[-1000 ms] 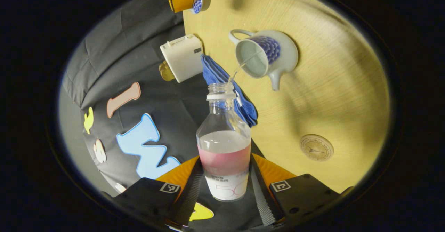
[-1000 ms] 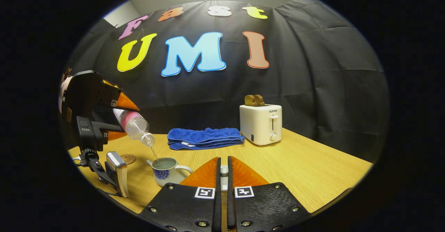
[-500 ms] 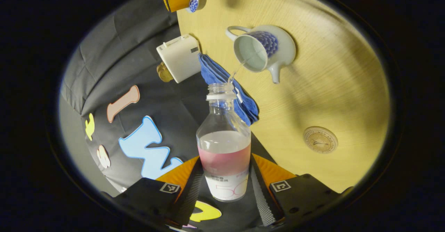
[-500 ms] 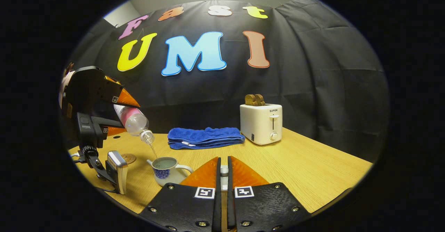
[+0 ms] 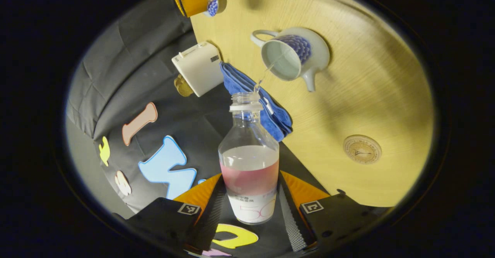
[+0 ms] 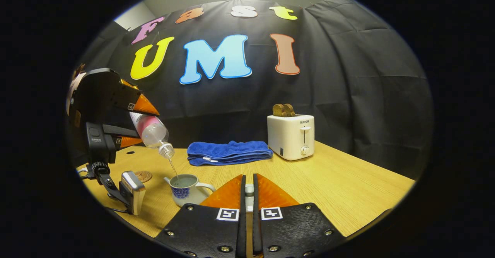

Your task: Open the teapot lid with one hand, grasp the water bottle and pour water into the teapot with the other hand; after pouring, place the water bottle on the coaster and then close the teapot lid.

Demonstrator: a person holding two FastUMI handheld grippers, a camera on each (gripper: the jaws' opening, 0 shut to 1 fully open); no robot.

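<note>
wood table (image 6: pixel 348 184) | black cloth wall bhd | L gripper (image 5: pixel 249 207) clamps tilted bottle (image 5: pixel 249 165) | R gripper (image 6: pixel 247 190) pinches lid (image 6: pixel 250 189)

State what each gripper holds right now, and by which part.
The left gripper clamps the water bottle by its lower body, at the label. The right gripper pinches the teapot lid by its knob.

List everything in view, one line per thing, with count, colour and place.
teapot: one, white with blue pattern, lid off, on table.
water bottle: one, clear with pink label, tilted over teapot, pouring.
teapot lid: one, white and blue, in right claw.
coaster: one, tan, on table.
towel: one, blue, folded.
toaster: one, white, with toast.
table: one, light wood.
left claw: grips bottle.
right claw: pinches lid.
</note>
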